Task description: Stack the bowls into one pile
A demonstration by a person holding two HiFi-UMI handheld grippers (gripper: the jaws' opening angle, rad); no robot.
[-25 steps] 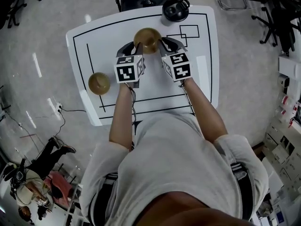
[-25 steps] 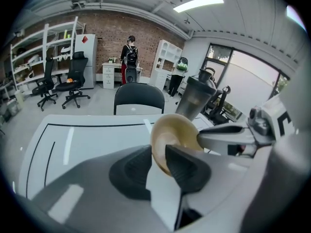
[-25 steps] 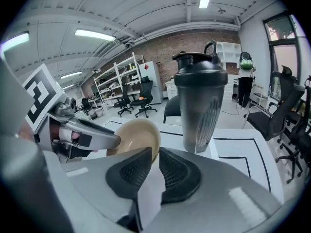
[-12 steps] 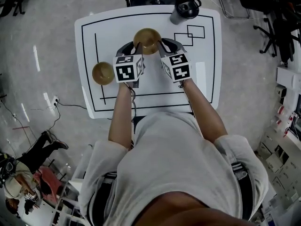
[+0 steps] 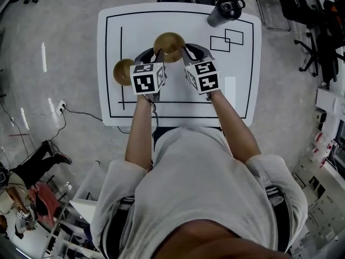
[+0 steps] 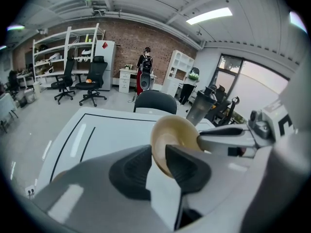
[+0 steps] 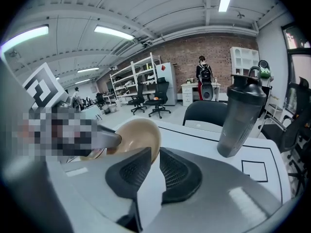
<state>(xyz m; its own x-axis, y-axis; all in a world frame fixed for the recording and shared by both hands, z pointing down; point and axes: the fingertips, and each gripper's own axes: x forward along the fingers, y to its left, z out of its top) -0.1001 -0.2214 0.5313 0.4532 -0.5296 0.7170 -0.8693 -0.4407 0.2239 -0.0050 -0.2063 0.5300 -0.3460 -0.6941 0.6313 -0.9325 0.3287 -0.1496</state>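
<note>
- Progress: no pile yet. One tan bowl [image 5: 169, 46] is gripped and appears lifted clear of the bench [image 5: 237, 90]. The second bowl [image 5: 123, 72] sits alone on the bench, so the stacking itself is still to do.
- Left tool [image 5: 155, 54]: its jaws pinch the near-left rim of the tan bowl, one pad inside the wall and one outside.
- Right tool [image 5: 186, 52]: clamped narrowly on the opposite rim, so the tan bowl hangs between the two tools' tips, slightly tilted.
- The second bowl lies just outside the left tool, beside its marker cube.
- Judged next: carry the tan bowl over to it and lower it in.
- Contents: both bowls look empty. A dark shaker bottle [image 5: 225, 11] stands beyond the right tool, lid on, contents not visible.
</note>
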